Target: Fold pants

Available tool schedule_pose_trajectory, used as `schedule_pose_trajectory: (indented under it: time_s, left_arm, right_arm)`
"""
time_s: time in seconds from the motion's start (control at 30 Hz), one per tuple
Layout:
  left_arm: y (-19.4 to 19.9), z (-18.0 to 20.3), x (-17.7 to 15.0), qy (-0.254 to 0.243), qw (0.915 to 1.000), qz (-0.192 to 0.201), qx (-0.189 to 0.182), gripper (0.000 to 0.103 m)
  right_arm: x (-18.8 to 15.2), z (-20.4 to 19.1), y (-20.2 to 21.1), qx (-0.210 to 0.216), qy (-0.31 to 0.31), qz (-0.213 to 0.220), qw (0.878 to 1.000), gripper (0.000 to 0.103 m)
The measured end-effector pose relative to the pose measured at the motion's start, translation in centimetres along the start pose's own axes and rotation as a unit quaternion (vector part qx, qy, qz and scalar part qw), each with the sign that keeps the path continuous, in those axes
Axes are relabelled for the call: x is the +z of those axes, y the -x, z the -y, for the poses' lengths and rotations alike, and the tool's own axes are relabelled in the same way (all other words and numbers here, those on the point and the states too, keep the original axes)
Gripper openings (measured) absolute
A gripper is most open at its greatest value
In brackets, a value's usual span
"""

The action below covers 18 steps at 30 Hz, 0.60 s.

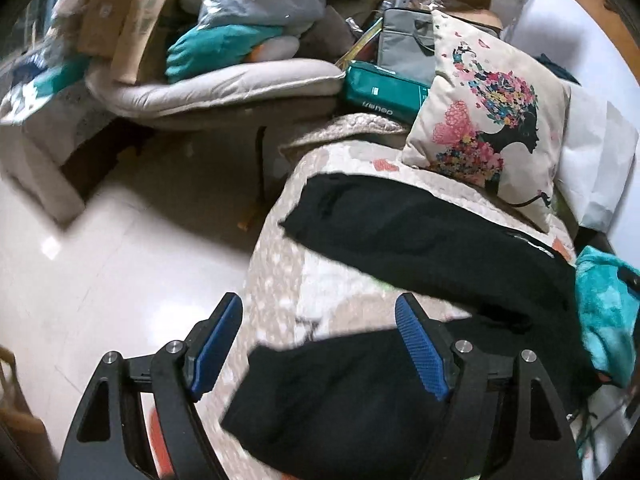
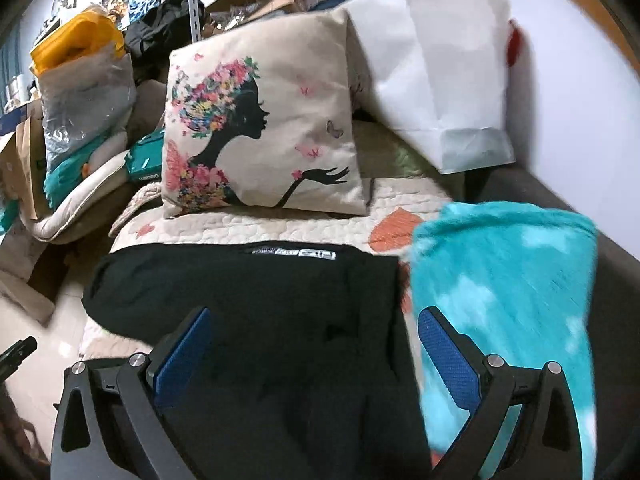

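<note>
Black pants lie spread on a cream quilted bed cover, their two legs reaching toward the bed's left edge. My left gripper is open and hovers over the near leg, holding nothing. In the right wrist view the pants lie flat with a white waist label at the far side. My right gripper is open over the waist end, with the black cloth between its blue pads; the jaws stand wide apart.
A floral cushion and a white bag stand behind the pants. A teal fluffy blanket lies right of them. Left of the bed are shiny floor and a cluttered chair with boxes.
</note>
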<state>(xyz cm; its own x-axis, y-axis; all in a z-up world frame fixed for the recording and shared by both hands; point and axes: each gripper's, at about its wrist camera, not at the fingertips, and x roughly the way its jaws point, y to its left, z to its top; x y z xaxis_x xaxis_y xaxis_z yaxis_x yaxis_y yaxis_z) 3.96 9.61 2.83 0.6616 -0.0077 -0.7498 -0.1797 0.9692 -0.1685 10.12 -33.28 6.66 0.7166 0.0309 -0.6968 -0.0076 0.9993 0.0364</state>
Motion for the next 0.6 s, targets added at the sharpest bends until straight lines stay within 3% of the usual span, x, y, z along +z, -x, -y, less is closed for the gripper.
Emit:
schedule_pose_trajectory:
  time_s: [0.27, 0.43, 0.6]
  left_arm:
    - [-8.8, 1.3, 8.0, -0.084, 0.9953, -0.005, 0.047, 0.078]
    - [-15.5, 1.8, 11.0, -0.067, 0.9969, -0.041, 0.012, 0.078]
    - [-20.3, 3.2, 12.1, -0.081, 0.9945, -0.064, -0.016, 0.078]
  right_arm:
    - [4.8, 0.8, -9.6, 0.072, 0.049, -0.039, 0.995, 0.103]
    - [6.8, -0.2, -14.6, 0.095, 0.081, -0.067, 0.99, 0.103]
    - [7.2, -1.7, -18.6, 0.123, 0.119, -0.101, 0.98, 0.102]
